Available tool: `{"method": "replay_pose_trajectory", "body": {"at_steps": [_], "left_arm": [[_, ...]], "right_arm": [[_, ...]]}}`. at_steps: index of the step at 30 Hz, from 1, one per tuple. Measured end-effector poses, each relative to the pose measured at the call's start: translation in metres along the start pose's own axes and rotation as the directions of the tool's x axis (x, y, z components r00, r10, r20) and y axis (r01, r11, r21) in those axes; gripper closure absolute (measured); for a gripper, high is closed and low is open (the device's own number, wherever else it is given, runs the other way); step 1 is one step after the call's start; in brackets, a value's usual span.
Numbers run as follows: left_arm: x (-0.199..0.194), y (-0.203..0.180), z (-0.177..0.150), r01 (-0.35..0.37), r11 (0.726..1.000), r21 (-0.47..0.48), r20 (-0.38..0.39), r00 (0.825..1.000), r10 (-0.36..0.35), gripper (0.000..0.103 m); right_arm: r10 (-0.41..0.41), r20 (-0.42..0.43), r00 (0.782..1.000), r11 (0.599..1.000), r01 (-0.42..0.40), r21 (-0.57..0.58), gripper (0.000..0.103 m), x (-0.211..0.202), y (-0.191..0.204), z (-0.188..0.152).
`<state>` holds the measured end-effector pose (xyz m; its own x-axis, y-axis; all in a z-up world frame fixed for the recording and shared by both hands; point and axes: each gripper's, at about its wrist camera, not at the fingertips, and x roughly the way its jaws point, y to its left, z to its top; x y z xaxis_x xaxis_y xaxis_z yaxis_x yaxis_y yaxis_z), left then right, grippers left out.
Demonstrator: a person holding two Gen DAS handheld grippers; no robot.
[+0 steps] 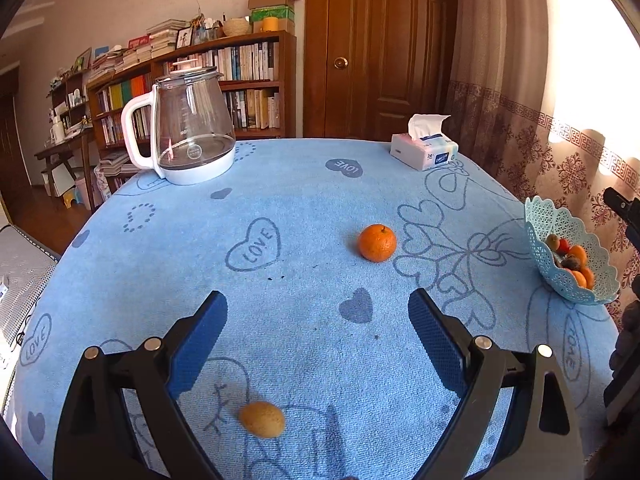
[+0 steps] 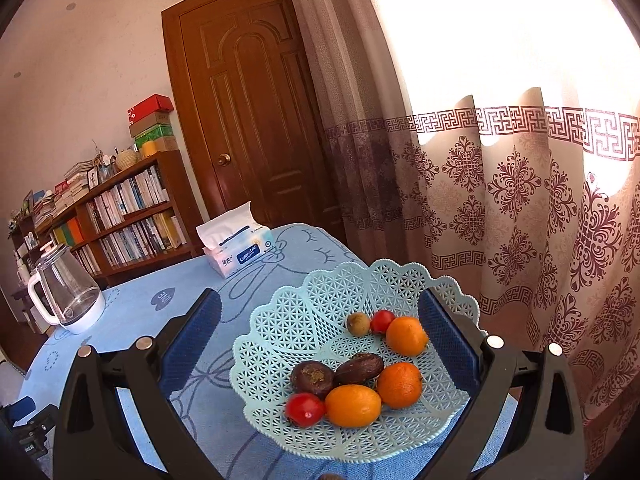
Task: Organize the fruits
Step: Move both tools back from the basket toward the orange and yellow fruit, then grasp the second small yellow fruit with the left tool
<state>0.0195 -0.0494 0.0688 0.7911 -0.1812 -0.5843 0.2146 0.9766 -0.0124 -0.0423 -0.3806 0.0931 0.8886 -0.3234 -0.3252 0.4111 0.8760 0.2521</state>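
Orange (image 1: 376,242) loose on tablecloth (image 1: 304,208) | kettle (image 1: 188,124), tissues (image 1: 424,151) behind | both grippers agape, empty

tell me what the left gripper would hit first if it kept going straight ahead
Probably the blue tablecloth: the open left gripper points between the kettle and the orange. The orange sits slightly right of that line; depth is uncertain.
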Motion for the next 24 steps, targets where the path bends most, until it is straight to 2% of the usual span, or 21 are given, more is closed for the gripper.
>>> {"method": "replay_pose_trajectory", "body": {"at_steps": [6,12,24], "left_arm": [[-0.011,0.032,-0.004,-0.062,0.998,-0.021,-0.013,0.998,0.062,0.012],[-0.016,0.058,-0.014,-0.063,0.994,-0.089,-0.053,0.997,0.059,0.012],[-0.004,0.049,-0.042,-0.050,0.998,-0.032,-0.136,0.990,0.046,0.012]], "right_arm": [[0.056,0.004,0.998,0.998,-0.056,-0.032,0.003,-0.013,0.021,-0.005],[0.102,-0.016,0.995,0.992,-0.103,-0.066,0.003,-0.019,0.039,-0.012],[0.133,-0.082,0.988,0.975,-0.146,-0.168,0.003,-0.013,0.067,-0.036]]}}
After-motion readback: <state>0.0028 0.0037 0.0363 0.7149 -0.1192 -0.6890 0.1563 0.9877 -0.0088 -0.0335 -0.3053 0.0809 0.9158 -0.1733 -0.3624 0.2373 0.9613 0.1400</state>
